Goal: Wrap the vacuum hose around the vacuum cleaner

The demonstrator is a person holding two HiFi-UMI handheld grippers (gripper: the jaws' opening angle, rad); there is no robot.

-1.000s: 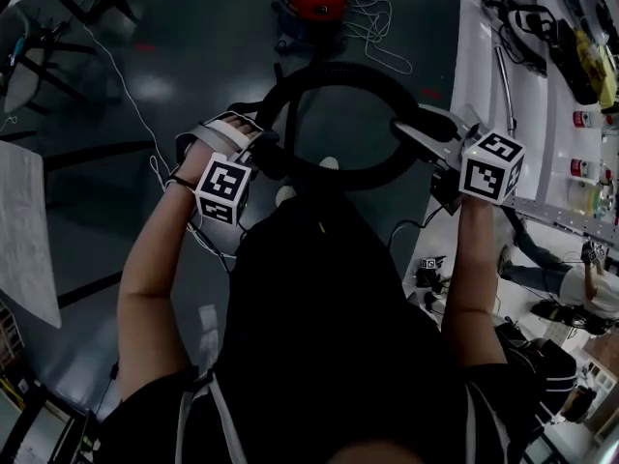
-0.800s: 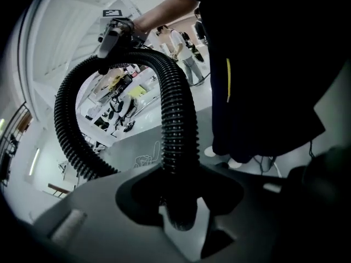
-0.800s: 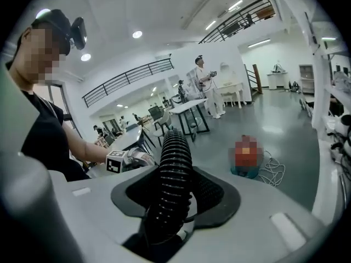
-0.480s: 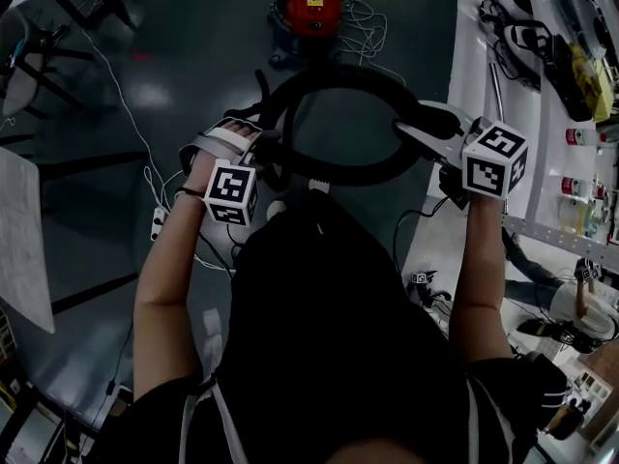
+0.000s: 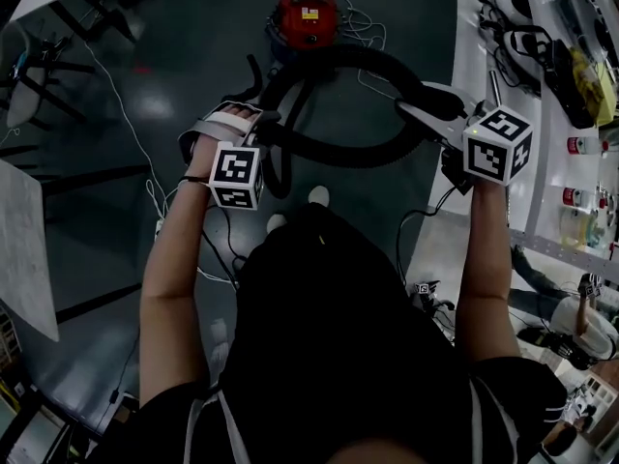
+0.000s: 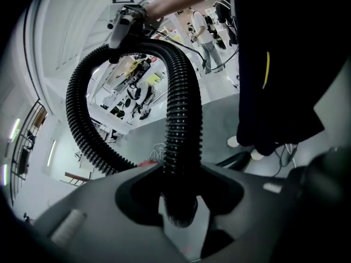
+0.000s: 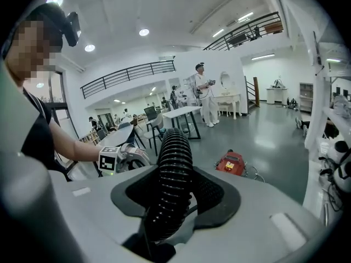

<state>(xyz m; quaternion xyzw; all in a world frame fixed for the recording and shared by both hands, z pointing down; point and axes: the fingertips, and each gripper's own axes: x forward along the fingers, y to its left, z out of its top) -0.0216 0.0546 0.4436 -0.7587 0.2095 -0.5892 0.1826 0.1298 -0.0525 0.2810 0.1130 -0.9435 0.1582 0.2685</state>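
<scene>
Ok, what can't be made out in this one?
- Head view: where the vacuum hose joins the vacuum cleaner, too dark and small.
- Head view: the person's legs and the floor beneath, hidden by the torso.
- Right gripper view: the vacuum cleaner's label, too small to read.

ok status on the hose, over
Left gripper and right gripper shut on hose. Hose looped between them. Loose cord beside vacuum cleaner.
</scene>
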